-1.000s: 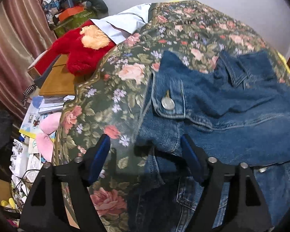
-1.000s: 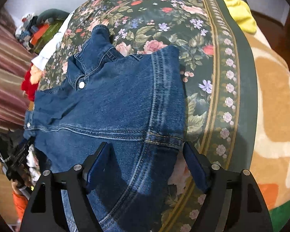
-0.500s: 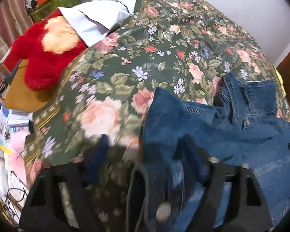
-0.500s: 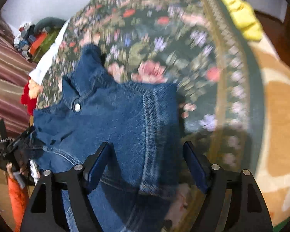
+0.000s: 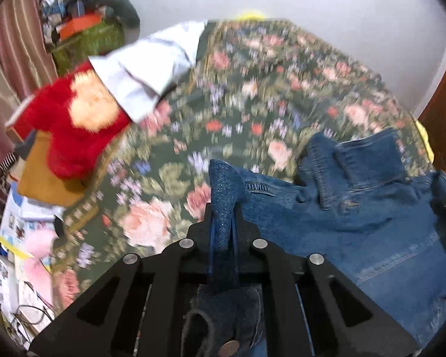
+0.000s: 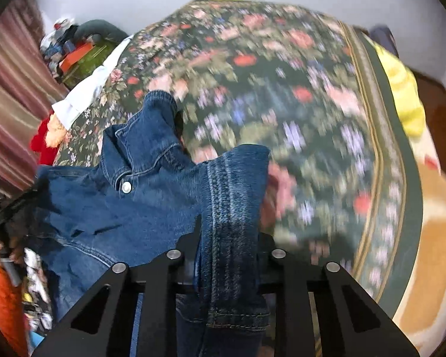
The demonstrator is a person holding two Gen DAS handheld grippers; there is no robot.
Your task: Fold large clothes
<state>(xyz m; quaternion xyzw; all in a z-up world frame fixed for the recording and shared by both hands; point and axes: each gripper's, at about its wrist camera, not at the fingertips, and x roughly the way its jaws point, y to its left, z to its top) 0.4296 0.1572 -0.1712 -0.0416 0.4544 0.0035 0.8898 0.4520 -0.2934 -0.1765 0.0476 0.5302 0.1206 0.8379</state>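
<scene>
A blue denim jacket [image 5: 356, 223] lies on a floral bedspread [image 5: 238, 104], collar toward the far side. My left gripper [image 5: 223, 217] is shut on a folded corner of the denim, which stands up between its fingers. In the right wrist view the jacket [image 6: 133, 202] spreads to the left, with a metal button near the collar. My right gripper [image 6: 229, 238] has its jaws closing on a seamed edge of the jacket, and the cloth hangs over them and hides the fingertips. The bedspread [image 6: 282, 89] is blurred by motion.
A red plush toy [image 5: 74, 125] and a white cloth [image 5: 151, 68] lie at the bed's left edge, above a brown box [image 5: 41, 172] and floor clutter. A yellow item [image 6: 407, 95] and an orange-and-cream blanket [image 6: 425, 238] lie at the bed's right side.
Both grippers went from open over the jacket to closed on its edges. The denim now rises between the jaws, and both views have shifted up the bed.
</scene>
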